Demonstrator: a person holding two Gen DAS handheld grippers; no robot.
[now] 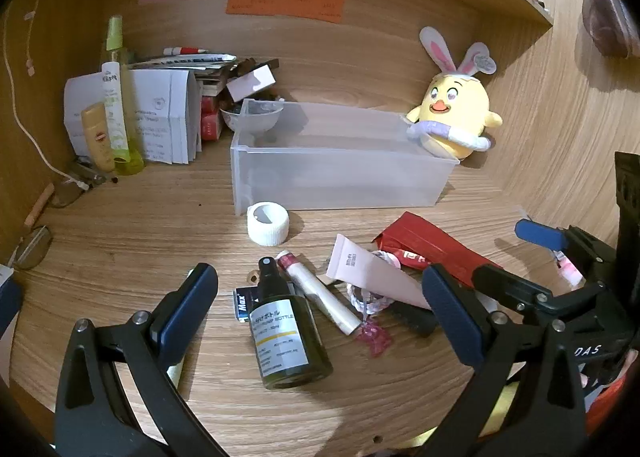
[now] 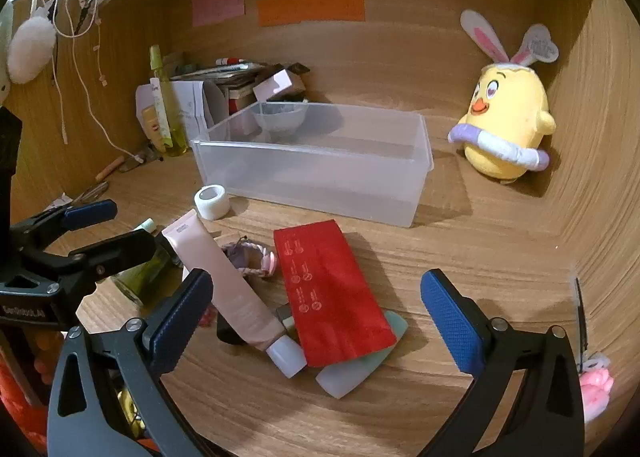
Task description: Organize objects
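My left gripper (image 1: 320, 317) is open and empty, low over a dark green spray bottle (image 1: 288, 341) lying between its fingers. Beside the bottle lie a white tube with a red cap (image 1: 320, 293), a pink tube (image 1: 372, 277) and a red pouch (image 1: 432, 249). My right gripper (image 2: 316, 317) is open and empty over the pink tube (image 2: 228, 285) and red pouch (image 2: 328, 293). A translucent plastic bin (image 1: 340, 161) stands behind, also in the right wrist view (image 2: 316, 165). A white tape roll (image 1: 267, 223) sits in front of it.
A yellow chick plush (image 1: 456, 117) leans in the back right corner. Papers, boxes, a small bowl and bottles (image 1: 116, 97) crowd the back left. A braided band (image 2: 252, 257) and a pale green flat item (image 2: 360, 369) lie by the pouch. Wooden walls enclose the desk.
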